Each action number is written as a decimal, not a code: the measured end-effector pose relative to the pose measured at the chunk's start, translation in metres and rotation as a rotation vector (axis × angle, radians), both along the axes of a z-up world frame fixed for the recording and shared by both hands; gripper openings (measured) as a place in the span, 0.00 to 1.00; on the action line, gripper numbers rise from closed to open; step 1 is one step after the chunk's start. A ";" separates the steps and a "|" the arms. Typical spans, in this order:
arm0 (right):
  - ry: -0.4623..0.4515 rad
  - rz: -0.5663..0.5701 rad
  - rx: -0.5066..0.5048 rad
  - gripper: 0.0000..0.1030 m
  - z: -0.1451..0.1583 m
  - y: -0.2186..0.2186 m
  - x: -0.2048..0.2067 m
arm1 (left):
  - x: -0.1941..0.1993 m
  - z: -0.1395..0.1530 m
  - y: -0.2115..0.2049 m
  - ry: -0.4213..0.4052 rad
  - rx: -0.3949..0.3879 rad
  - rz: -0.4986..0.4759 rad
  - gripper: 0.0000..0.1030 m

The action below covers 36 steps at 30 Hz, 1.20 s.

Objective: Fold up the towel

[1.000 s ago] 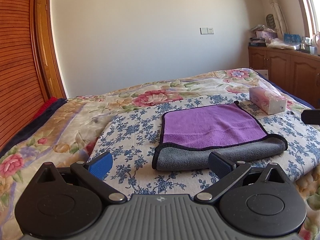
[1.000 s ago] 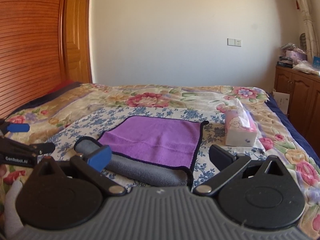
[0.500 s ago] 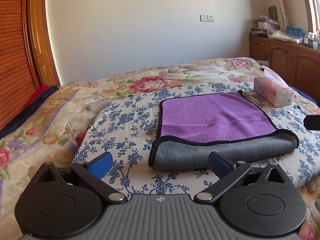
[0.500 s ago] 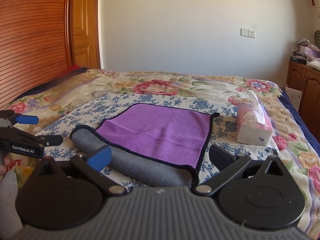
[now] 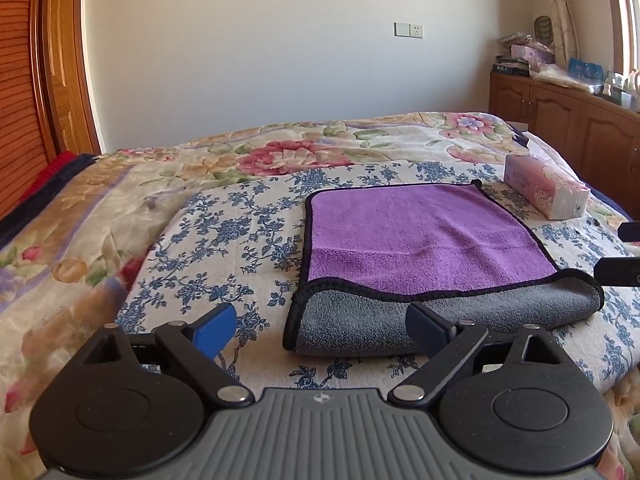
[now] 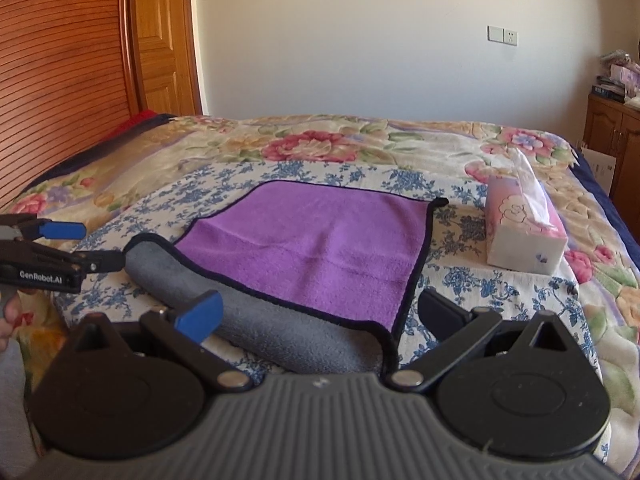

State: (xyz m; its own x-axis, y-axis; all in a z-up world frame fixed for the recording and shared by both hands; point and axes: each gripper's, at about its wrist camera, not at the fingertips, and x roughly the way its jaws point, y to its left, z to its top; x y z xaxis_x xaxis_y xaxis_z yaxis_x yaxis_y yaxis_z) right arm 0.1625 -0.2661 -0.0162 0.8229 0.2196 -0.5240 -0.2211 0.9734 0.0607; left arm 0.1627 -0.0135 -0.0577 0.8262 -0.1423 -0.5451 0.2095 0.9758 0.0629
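Closest in are two grippers, one in each of the person's hands, and both have their jaws spread wide with nothing between them. The left gripper (image 5: 322, 330) hangs just short of the near left corner of the one towel (image 5: 424, 240), its blue-padded finger over the bedcover and its darker finger over the grey roll. The right gripper (image 6: 320, 314) sits at the towel's near right corner, its blue pad in front of the grey fold and its other finger over the blue-flowered cloth (image 6: 480, 280). That towel lies flat in the middle of the bed (image 5: 100, 216), purple side up with a black hem, and its near edge is turned over on itself so the grey underside shows as a thick band. It rests on the blue-flowered cloth, which in turn lies on a quilt with large pink blooms. Just beyond the towel's far right corner is a single tissue box (image 6: 524, 240), apart from the towel. The right wrist view shows a tissue standing up out of it, and also shows the left gripper from the side with lettering on its body and a bit of the person's hand; the left wrist view shows only the dark tips of the right gripper at its right edge. Farther back is one wall switch plate (image 5: 408, 30). The left view takes in more of the wooden cabinet (image 5: 560, 120) with clutter on top; the right view shows more of the slatted wood panelling (image 6: 60, 80).
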 end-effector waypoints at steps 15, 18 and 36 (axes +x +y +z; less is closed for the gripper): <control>0.100 -0.005 0.059 0.97 -0.015 -0.008 0.022 | 0.037 -0.014 0.005 0.072 -0.011 -0.023 0.63; 0.132 -0.011 0.060 0.86 -0.019 -0.009 0.026 | 0.043 -0.016 0.008 0.076 -0.018 -0.023 0.62; 0.258 -0.033 0.173 0.74 -0.033 -0.025 0.039 | 0.054 -0.021 0.013 0.134 -0.096 -0.036 0.34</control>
State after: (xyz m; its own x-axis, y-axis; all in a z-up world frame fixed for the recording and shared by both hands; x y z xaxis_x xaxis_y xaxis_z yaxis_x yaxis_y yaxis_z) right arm 0.2017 -0.2916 -0.0496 0.6754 0.2991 -0.6741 -0.1455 0.9501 0.2759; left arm 0.2169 -0.0003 -0.0791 0.7406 -0.2272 -0.6324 0.2446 0.9677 -0.0613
